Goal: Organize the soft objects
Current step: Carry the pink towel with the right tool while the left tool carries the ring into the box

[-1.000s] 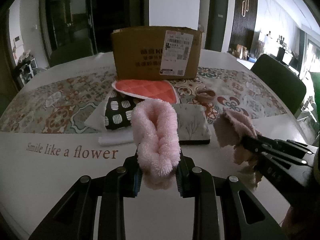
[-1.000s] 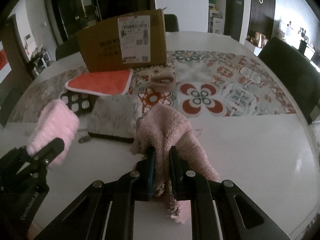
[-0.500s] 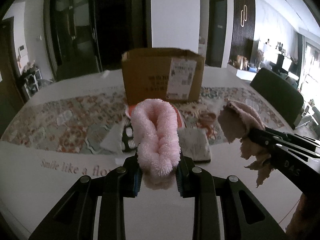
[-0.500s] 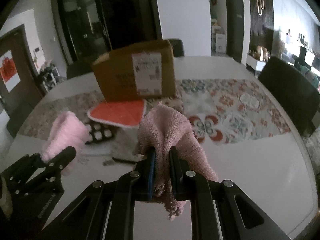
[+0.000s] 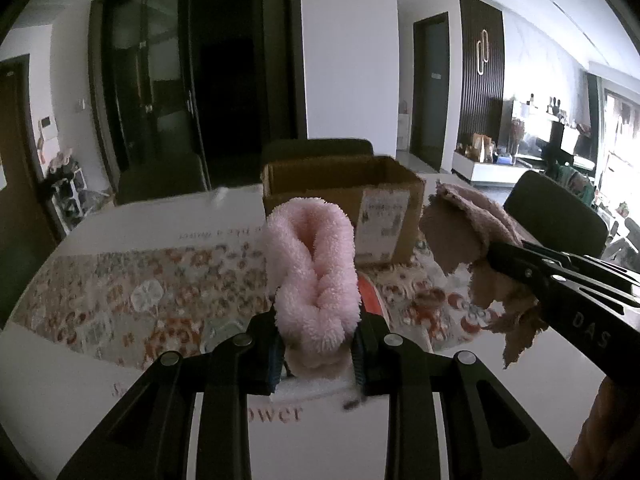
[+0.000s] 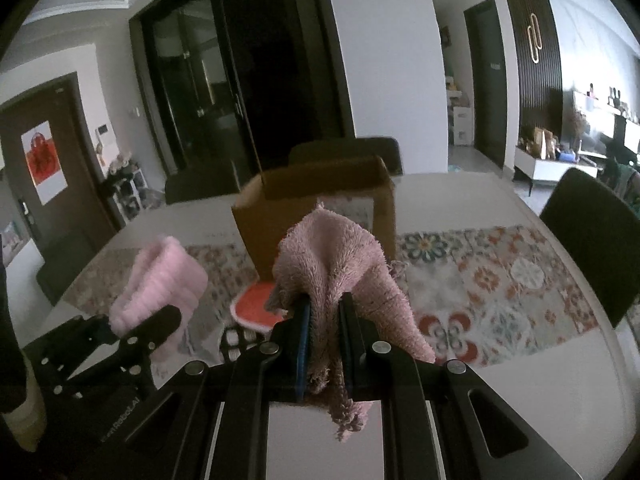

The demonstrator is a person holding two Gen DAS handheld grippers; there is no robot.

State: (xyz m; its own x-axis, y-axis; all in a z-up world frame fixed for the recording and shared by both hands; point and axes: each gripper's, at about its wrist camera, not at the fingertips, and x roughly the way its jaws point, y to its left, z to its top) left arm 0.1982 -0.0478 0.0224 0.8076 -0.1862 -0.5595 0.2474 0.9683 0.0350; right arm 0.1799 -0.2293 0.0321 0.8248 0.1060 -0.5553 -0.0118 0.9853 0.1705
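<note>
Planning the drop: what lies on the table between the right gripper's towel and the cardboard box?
In the right wrist view, an orange pad lies between the dusty-pink towel and the cardboard box.

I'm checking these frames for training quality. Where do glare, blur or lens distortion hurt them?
Left wrist view: windows at the right edge blow out white, the cardboard box and patterned runner are motion-smeared, while the fluffy pink cloth stays sharp. Right wrist view: dim interior, bowed door frames, black fisheye corners; the dusty pink towel is crisp.
</note>
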